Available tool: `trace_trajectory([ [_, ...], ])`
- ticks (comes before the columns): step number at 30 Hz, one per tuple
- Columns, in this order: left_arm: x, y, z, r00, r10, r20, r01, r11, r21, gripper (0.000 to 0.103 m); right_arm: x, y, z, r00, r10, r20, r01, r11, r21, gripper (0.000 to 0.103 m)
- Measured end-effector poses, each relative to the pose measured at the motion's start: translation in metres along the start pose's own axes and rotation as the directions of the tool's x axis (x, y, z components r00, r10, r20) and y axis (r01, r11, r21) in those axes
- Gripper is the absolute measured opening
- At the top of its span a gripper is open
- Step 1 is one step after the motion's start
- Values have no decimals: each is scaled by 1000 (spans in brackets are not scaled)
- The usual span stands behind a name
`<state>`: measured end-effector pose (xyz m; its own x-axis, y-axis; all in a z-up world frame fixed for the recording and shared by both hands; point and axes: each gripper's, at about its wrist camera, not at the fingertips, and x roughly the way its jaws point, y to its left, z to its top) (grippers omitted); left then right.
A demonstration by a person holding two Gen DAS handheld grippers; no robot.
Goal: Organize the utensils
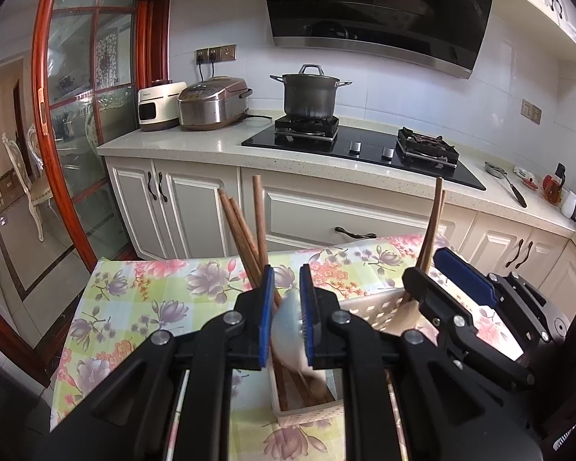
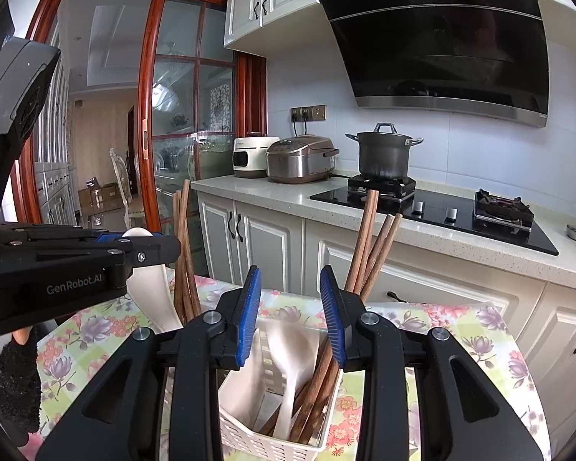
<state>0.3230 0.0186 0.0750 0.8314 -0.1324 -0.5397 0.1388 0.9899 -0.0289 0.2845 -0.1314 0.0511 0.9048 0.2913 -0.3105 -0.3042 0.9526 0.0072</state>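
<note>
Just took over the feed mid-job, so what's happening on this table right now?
A person is sorting utensils into a white slotted basket on the floral tablecloth. The left tool is shut on a white spoon, holding it above a basket with wooden chopsticks. The right tool stands open over the basket in front of it, gripping nothing; a white spoon and chopsticks stand inside.

A home kitchen — a speckled pale worktop point(image 1: 211, 146) runs along the tiled wall above white panelled cupboards point(image 1: 196, 207) with dark handles. A black glass gas hob point(image 1: 364, 146) is set into it, a lidded grey stockpot point(image 1: 309, 94) on the left burner, under a slanted black extractor hood point(image 1: 376, 4). A steel rice cooker point(image 1: 211, 101) and a white appliance point(image 1: 157, 105) stand plugged in beside it — a wood-framed glass sliding door point(image 1: 88, 88) opens onto a room with ornate dining chairs point(image 1: 27, 176).
</note>
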Motion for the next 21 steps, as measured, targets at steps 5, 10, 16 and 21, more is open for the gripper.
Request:
trace_trajectory([
  [5,-8,3,1,1000,13,14,-13,1000,0,25,-8,-3,2,1000,-7,10,7,1000,0,40],
  [10,-35,11,7,997,35,71,-33,999,-26,60,-29,-10,15,999,-26,43,26,1000,-10,47],
  [16,-90,14,12,980,71,188,-61,996,-57,98,-65,-18,36,995,-43,88,44,999,-11,65],
  [21,-129,10,2,971,98,219,-90,995,-49,98,-97,-20,42,997,-45,64,46,999,-9,82],
])
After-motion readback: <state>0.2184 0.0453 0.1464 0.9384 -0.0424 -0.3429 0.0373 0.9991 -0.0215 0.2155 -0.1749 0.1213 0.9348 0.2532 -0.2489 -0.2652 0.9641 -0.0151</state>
